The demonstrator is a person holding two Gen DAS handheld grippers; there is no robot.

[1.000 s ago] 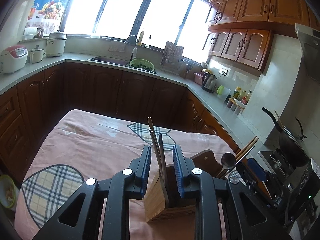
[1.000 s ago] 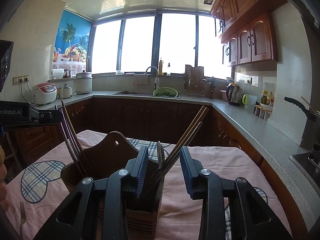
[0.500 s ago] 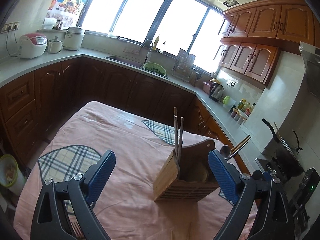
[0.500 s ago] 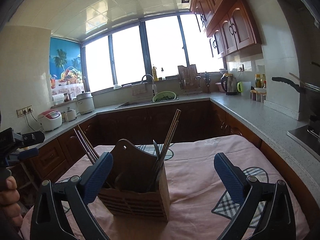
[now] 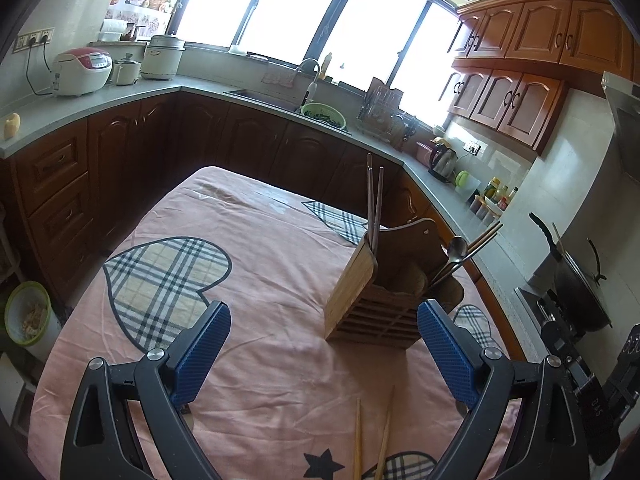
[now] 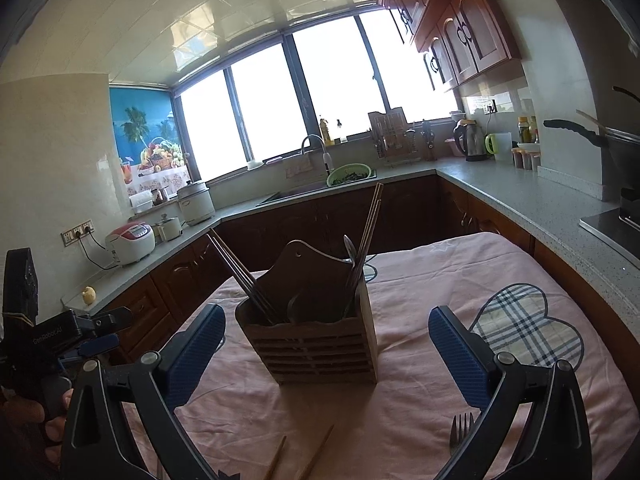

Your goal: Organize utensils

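A wooden utensil holder (image 5: 374,300) (image 6: 320,340) stands on the pink tablecloth. Dark chopsticks (image 5: 375,200) stand in its left compartment; a spoon (image 5: 456,250) and more chopsticks lean in its right one. My left gripper (image 5: 324,354) is open and empty, in front of the holder. My right gripper (image 6: 328,354) is open and empty, facing the holder from the other side. A pair of light wooden chopsticks (image 5: 372,436) (image 6: 300,458) lies on the cloth near me. A fork (image 6: 460,432) lies by the right gripper's right finger.
The table (image 5: 260,280) carries plaid heart patches. Kitchen counters (image 5: 100,100) with rice cookers, a sink and a kettle run around it. A stove with a wok (image 5: 576,292) is at the right. The left gripper's body (image 6: 48,340) shows at the left of the right wrist view.
Both grippers have opened wide, let go of the chopsticks now standing in the holder, and pulled back and up from it. Loose chopsticks and a fork have come into view.
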